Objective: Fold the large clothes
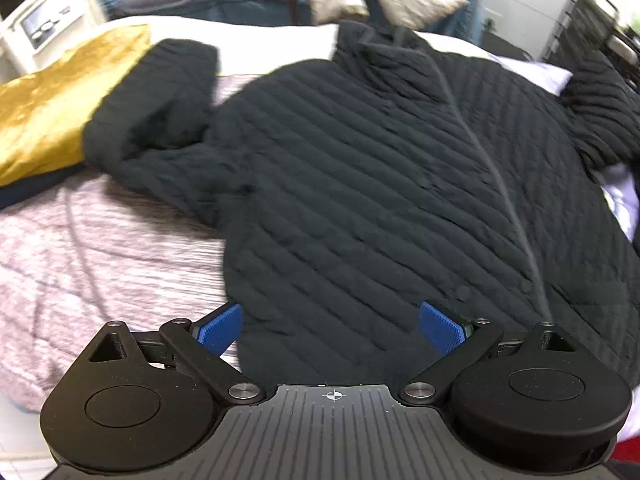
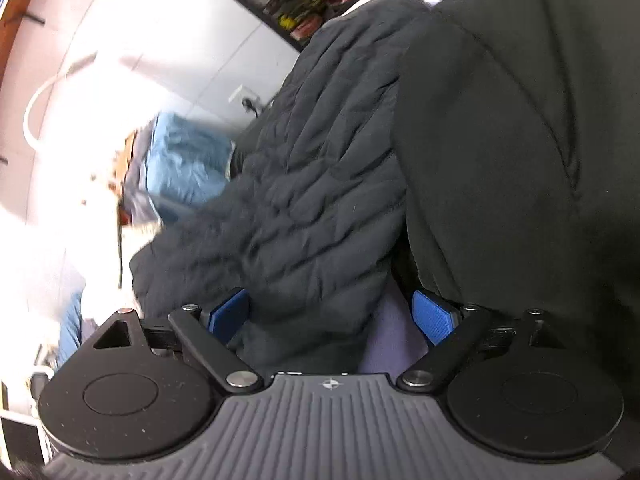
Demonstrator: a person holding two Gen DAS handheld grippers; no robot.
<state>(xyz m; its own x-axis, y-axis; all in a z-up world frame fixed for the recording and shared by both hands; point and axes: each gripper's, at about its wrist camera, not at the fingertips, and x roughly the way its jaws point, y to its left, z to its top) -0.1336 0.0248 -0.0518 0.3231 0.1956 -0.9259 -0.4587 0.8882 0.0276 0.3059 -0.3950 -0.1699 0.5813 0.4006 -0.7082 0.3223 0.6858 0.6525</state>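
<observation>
Flat on bed [image 1: 80, 248]: quilted black jacket [image 1: 360, 180], collar at 12 o'clock. My left gripper [image 1: 331, 330] spread over hem; my right gripper [image 2: 332, 316] spread around sleeve [image 2: 304, 208].

Left gripper [image 1: 331, 328] level, blue pads [image 1: 442, 330] spread wide with nothing clamped between them, right gripper [image 2: 332, 316] rolled steeply sideways, blue pads [image 2: 434, 316] likewise parted, gripping nothing, dark linkage arms splayed outward on both
</observation>
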